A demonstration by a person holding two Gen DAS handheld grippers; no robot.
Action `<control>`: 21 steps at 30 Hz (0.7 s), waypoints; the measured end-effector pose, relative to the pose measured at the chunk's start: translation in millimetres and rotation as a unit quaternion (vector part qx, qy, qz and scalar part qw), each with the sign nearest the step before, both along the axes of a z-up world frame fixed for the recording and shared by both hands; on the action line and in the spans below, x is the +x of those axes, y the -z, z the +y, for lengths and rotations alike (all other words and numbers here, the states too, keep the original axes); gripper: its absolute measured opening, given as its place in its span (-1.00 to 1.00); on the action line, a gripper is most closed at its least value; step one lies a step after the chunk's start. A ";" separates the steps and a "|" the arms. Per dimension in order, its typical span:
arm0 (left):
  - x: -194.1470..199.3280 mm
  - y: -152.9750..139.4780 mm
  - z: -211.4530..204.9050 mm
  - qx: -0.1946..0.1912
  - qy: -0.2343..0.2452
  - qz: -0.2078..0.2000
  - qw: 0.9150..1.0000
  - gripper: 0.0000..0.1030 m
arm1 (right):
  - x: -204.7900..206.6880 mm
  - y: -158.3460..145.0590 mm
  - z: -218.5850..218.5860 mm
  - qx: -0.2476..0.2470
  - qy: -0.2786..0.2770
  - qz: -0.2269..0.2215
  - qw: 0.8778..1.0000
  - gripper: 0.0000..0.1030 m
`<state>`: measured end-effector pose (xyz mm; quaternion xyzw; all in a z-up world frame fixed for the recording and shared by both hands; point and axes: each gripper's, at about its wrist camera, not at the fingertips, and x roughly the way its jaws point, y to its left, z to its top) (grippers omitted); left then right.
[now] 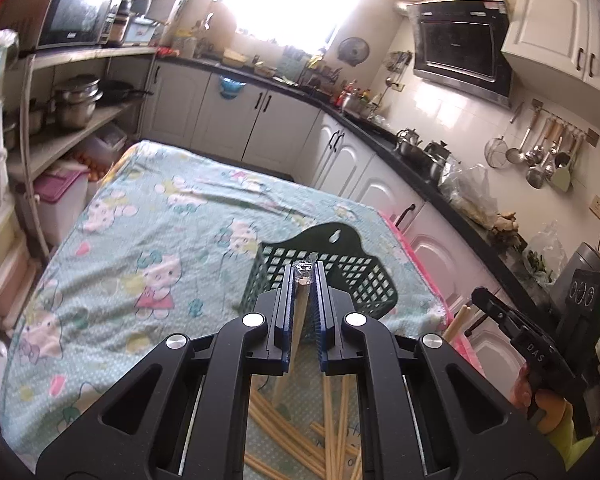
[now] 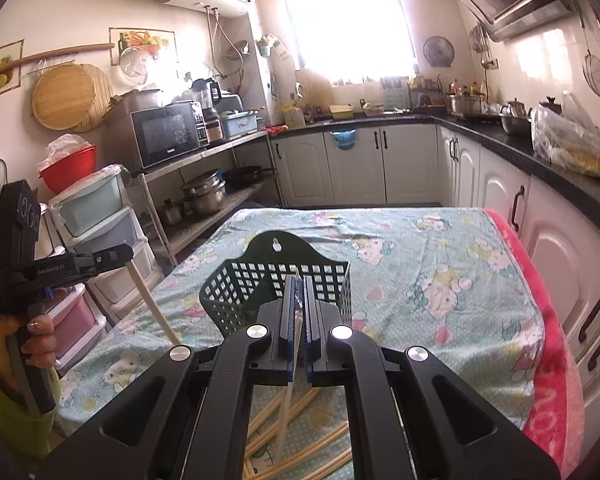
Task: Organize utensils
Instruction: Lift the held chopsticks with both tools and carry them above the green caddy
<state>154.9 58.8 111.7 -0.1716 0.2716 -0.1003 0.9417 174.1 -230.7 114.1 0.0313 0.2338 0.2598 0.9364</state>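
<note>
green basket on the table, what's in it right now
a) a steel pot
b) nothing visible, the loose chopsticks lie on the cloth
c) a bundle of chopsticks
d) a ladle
b: the green basket shows only bare mesh inside, while loose chopsticks lie scattered on the tablecloth below the grippers, each of which grips one chopstick.

A dark green plastic lattice basket (image 1: pixel 320 276) with a tall back plate is standing at twelve o'clock of both grippers, its open top lying unblocked. Loose pale wooden chopsticks (image 2: pixel 304 432) are cluttering the cloth at six o'clock. The mint cartoon-print tablecloth (image 1: pixel 152 240) is stretching bare from nine to eleven o'clock, offering free passage.
</note>
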 end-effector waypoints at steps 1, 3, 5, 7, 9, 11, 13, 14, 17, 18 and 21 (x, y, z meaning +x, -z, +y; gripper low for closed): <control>0.1 -3.5 -1.5 0.001 0.002 -0.004 1.000 -0.89 | -0.1 -1.3 0.2 0.000 -0.001 -0.003 1.000 -0.93; -0.3 -10.5 -3.8 0.005 0.007 -0.013 1.000 -0.90 | -1.1 -6.4 1.1 0.000 -0.001 -0.010 1.000 -0.93; -0.5 -18.3 -7.0 0.009 0.010 -0.023 1.000 -0.90 | -2.1 -12.0 1.9 0.000 -0.002 -0.018 1.000 -0.93; -2.2 -26.4 -10.1 0.014 0.016 -0.034 0.999 -0.90 | -2.6 -18.7 2.5 0.000 -0.003 -0.026 1.000 -0.93; -2.7 -33.0 -12.9 0.016 0.019 -0.042 0.999 -0.90 | -2.3 -26.4 3.9 0.001 -0.004 -0.036 0.999 -0.93; -2.1 -40.8 -15.7 0.019 0.023 -0.051 0.998 -0.90 | -1.7 -33.7 5.1 0.002 -0.006 -0.043 0.999 -0.93; -0.4 -49.9 -18.2 0.022 0.025 -0.059 0.998 -0.90 | -1.3 -41.5 6.8 0.003 -0.007 -0.053 0.999 -0.93; 0.4 -53.7 -18.9 0.023 0.025 -0.063 0.997 -0.90 | -0.8 -46.2 8.0 0.006 -0.009 -0.058 0.998 -0.93; 2.0 -68.3 -21.5 0.028 0.027 -0.081 0.996 -0.90 | 1.7 -61.5 12.4 0.013 -0.014 -0.072 0.997 -0.93; 2.4 -73.7 -22.1 0.031 0.026 -0.088 0.995 -0.90 | 2.9 -67.4 14.5 0.014 -0.015 -0.077 0.997 -0.93; 4.4 -87.8 -22.5 0.036 0.025 -0.105 0.994 -0.90 | 5.0 -81.2 20.2 0.015 -0.018 -0.090 0.996 -0.93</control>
